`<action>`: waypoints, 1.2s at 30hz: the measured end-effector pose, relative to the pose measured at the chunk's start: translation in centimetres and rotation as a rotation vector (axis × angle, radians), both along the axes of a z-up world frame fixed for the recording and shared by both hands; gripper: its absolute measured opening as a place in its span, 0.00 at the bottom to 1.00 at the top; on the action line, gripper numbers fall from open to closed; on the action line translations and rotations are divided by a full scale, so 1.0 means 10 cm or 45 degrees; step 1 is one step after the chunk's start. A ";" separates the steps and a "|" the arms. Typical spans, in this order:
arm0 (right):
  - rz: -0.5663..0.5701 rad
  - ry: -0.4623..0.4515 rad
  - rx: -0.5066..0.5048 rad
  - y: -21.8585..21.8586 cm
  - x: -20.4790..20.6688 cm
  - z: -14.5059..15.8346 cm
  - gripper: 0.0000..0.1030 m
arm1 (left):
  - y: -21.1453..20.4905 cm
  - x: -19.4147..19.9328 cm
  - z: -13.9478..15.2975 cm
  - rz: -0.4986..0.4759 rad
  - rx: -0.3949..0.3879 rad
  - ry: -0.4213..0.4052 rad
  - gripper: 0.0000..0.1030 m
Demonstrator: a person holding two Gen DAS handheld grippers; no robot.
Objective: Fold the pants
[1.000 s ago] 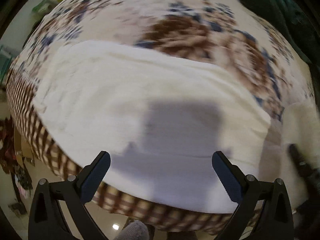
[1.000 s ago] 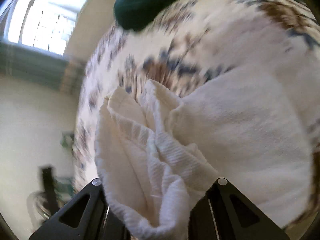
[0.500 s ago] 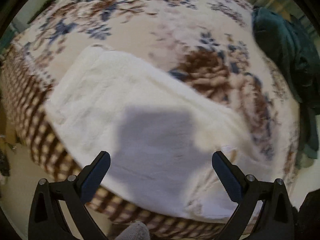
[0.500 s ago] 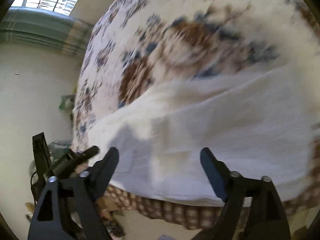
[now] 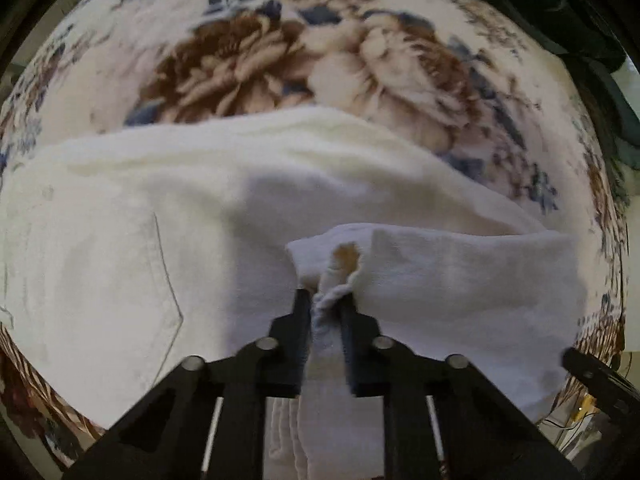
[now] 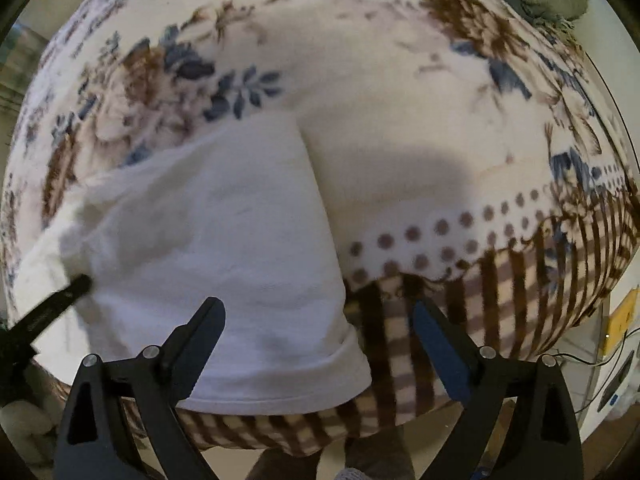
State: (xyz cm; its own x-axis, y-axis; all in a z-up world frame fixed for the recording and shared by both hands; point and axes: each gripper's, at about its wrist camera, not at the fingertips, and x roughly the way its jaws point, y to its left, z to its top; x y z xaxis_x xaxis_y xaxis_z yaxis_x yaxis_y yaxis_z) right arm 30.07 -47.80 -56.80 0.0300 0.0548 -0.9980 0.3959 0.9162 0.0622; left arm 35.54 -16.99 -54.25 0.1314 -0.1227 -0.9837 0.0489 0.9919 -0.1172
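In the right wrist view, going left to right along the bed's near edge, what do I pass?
Tip of the left gripper → white pants → dotted band of the blanket → brown striped border → yellow thing beside the bed.

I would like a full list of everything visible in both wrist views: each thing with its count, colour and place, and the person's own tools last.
pants: one, white, lying on the blanket near its edge; a bunched fold is pinched by the left hand-held gripper.
blanket: one, cream with brown and blue flowers, dotted and checked border, spread under the pants.
dark green cloth: one, dark green, at the far side of the blanket.
left hand-held gripper: one, black, shut on the pants.
right hand-held gripper: one, black with blue pads, jaws opening, over the hem corner of the pants and the blanket border, pressing on nothing.
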 end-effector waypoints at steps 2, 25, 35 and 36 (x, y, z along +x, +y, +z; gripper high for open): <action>0.013 0.028 0.010 0.03 0.00 -0.11 0.94 | 0.08 -0.03 0.11 0.011 -0.002 -0.058 0.06; 0.110 -0.111 0.097 0.39 0.12 0.24 0.94 | 1.42 -0.51 0.54 0.736 -0.502 -0.168 0.71; 0.131 -0.100 0.186 0.85 0.46 0.19 0.94 | 3.04 -1.32 -0.04 1.468 -0.665 -0.287 0.94; 0.139 -0.097 0.178 0.88 0.48 0.18 0.94 | 3.11 -1.33 -0.10 1.498 -0.697 -0.286 0.94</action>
State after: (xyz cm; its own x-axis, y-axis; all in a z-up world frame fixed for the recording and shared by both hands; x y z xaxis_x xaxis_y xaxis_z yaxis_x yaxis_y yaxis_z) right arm 34.89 -38.97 -55.03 0.0917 0.2000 -0.9755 0.2841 0.9337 0.2181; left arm 22.25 14.13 -55.29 0.5854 -0.1965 -0.7866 -0.7347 0.2815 -0.6172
